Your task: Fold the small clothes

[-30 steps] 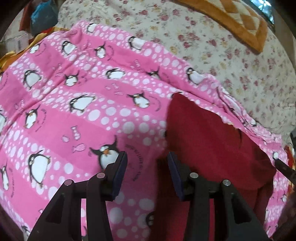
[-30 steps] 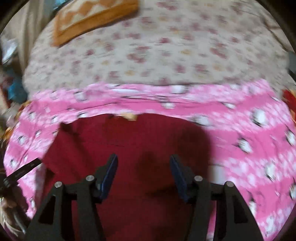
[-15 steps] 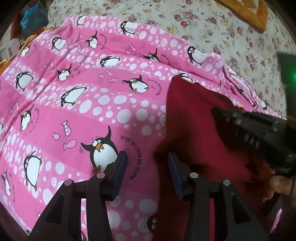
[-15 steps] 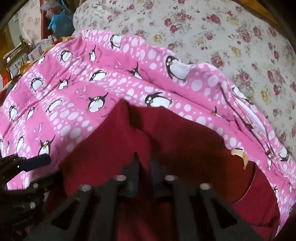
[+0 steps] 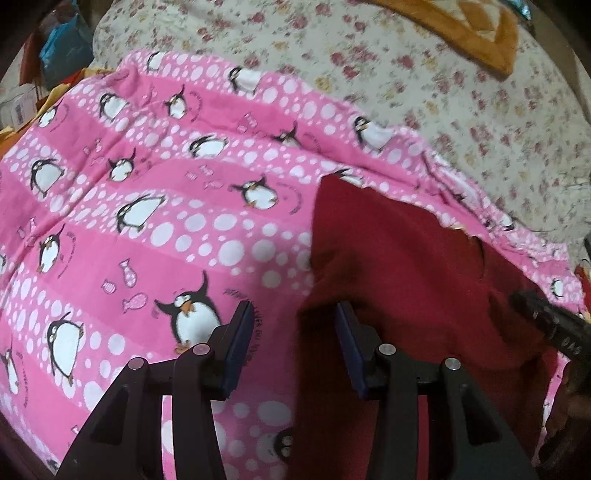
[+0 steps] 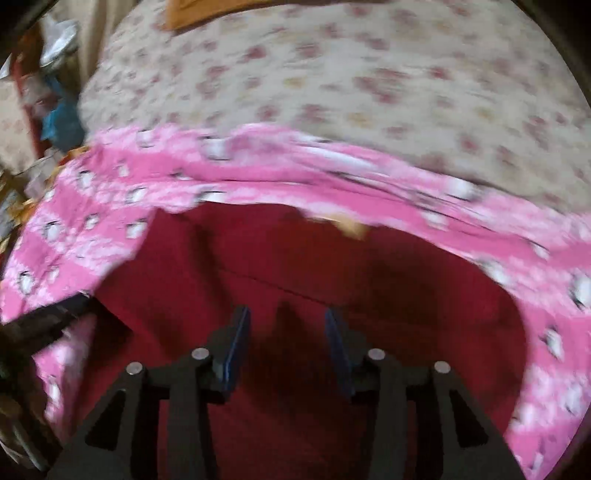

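Note:
A dark red garment point(image 5: 406, 280) lies partly folded on a pink penguin-print blanket point(image 5: 147, 221). My left gripper point(image 5: 293, 343) is open, low over the blanket at the garment's left edge, its right finger against the red cloth. The right gripper shows as a dark bar at the right edge point(image 5: 550, 325). In the right wrist view the red garment point(image 6: 332, 266) fills the middle, with a tan label point(image 6: 351, 227) at its far edge. My right gripper point(image 6: 288, 343) is open just above it and holds nothing. The left gripper shows at the left edge point(image 6: 40, 325).
A cream floral bedsheet point(image 5: 424, 74) covers the bed beyond the blanket. An orange quilted cushion point(image 5: 472, 33) lies at the far right. Clutter with a blue bag point(image 5: 62, 48) sits off the bed's left side. The blanket point(image 6: 258, 170) is bunched along its far edge.
My right gripper was shut on a raised fold of the red garment half a second ago; now it is open and has swung back. The left gripper has hardly moved.

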The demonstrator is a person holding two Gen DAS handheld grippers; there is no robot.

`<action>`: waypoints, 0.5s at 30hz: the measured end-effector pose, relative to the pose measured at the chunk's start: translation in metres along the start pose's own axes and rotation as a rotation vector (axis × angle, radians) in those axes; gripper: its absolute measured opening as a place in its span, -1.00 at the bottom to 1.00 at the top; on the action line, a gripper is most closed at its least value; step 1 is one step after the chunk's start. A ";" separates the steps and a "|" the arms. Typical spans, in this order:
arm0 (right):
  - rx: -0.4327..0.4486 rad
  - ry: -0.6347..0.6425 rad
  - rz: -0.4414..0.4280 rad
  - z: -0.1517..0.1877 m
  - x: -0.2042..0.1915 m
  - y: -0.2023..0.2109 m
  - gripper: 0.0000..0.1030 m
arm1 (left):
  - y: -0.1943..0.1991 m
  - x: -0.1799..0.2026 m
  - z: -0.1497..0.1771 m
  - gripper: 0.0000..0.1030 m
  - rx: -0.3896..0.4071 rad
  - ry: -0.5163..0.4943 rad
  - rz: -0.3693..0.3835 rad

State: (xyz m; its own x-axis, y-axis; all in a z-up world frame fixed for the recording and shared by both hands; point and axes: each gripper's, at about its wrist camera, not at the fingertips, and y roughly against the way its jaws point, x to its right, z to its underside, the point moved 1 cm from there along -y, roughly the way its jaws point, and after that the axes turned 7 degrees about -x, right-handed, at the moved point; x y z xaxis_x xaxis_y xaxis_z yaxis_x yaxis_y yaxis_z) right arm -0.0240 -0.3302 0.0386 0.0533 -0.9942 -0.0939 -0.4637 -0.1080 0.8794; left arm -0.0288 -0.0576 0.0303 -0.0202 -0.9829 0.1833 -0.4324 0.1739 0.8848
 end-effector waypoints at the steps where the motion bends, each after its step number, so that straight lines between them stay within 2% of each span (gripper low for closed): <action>1: -0.012 -0.013 0.040 0.003 0.012 0.001 -0.14 | 0.000 0.003 0.000 -0.52 0.005 -0.010 -0.002; 3: -0.046 -0.052 0.115 0.013 0.037 -0.003 -0.14 | 0.000 0.007 0.001 -0.52 0.008 -0.027 -0.017; 6: -0.084 -0.092 0.153 0.026 0.062 -0.016 -0.14 | -0.002 0.011 0.003 -0.52 0.014 -0.050 -0.040; 8: -0.053 -0.094 0.158 0.028 0.067 -0.017 -0.15 | -0.002 0.013 0.004 -0.52 0.022 -0.063 -0.055; 12: -0.035 -0.111 0.244 0.027 0.074 -0.010 -0.21 | -0.004 0.013 0.005 -0.52 0.020 -0.070 -0.062; 15: -0.053 -0.127 0.231 0.031 0.083 -0.010 -0.26 | -0.004 0.013 0.004 -0.52 0.016 -0.065 -0.055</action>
State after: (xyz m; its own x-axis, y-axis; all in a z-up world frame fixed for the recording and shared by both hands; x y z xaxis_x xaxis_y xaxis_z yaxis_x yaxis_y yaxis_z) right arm -0.0426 -0.4120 0.0072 -0.1617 -0.9852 0.0571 -0.4034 0.1188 0.9073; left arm -0.0310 -0.0714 0.0270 -0.0547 -0.9929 0.1058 -0.4489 0.1191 0.8856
